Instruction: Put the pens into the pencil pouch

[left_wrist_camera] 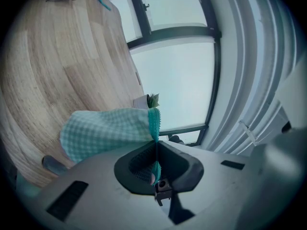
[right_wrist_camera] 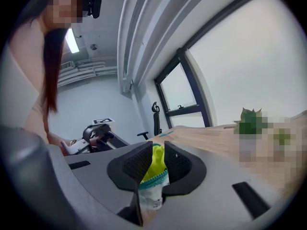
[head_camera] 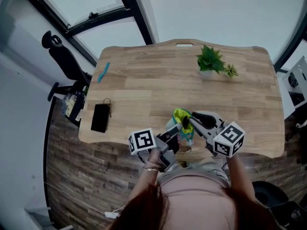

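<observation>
Filling most of the room in front of the person is the wooden table (head_camera: 158, 87), light in colour, with a window frame (head_camera: 91, 16) behind its far edge. A black office chair (head_camera: 61, 56) stands at the far left corner, beside the table and not under it.

The person stands at the near edge and holds a gripper in each hand. The left gripper (head_camera: 175, 131) and the right gripper (head_camera: 190, 120) meet over the near edge of the table, very close together, with the pouch (head_camera: 181, 119) between them. The left gripper's jaws are pressed together on the teal zipper edge of the pouch, and the green-and-white checked fabric hangs out in front of them. The right gripper's jaws stand only a narrow way apart and pinch the other side of the mouth, where the yellow-green lining and a small white label show. So the mouth of the pouch is pulled open between the two grippers (from the head view one sees the bright lining inside). Whether the bottom of the pouch rests on the wood, I cannot tell.

A potted plant (head_camera: 209, 61) stands far on the right half of the table, and a smaller plant (head_camera: 231, 71) just beside it. A black flat case (head_camera: 100, 118) with a small ring lies near the left edge. One blue pen (head_camera: 103, 72) lies at the far left corner, well apart from the pouch.
</observation>
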{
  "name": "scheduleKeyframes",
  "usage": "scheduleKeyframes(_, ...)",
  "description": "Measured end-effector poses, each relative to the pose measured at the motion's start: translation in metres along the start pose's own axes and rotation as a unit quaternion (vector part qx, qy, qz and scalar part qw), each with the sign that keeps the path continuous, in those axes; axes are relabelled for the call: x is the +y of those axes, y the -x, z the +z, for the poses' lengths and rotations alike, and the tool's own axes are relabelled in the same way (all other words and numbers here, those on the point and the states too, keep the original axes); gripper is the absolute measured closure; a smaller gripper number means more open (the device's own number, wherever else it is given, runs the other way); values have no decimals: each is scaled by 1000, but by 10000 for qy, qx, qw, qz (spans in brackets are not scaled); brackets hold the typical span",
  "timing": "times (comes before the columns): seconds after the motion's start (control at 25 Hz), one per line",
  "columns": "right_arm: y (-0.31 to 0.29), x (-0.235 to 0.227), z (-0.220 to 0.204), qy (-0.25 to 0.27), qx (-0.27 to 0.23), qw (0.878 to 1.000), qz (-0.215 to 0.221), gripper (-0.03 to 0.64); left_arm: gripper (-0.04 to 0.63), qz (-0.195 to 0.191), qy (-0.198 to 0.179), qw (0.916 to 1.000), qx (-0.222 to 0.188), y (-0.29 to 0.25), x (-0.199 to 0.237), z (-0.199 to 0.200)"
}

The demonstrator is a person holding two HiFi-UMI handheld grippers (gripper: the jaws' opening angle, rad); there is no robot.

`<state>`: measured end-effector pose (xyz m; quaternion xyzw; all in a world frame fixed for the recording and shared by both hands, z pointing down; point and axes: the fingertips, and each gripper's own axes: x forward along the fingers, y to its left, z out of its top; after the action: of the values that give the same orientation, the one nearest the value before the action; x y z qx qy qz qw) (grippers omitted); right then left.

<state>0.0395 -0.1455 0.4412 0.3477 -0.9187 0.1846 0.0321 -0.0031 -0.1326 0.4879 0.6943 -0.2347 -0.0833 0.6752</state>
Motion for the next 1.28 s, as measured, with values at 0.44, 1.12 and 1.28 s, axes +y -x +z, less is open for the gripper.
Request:
scheduleKeyframes(0.44, 19, -10, 9, -145, -194, 9988, -429, 569, 586, 89, -54, 9999, -65, 8, -1, 0)
scheduleKeyframes(1.12, 49, 3, 15, 437, -320, 9841, -1692, 617, 586, 544, -1311, 9899, 41, 36, -15, -6)
scheduleKeyframes(1.28, 50, 16, 18, 591, -349, 9791, -1916, 618, 586, 813, -1869, 9790, 89, 46, -16, -9)
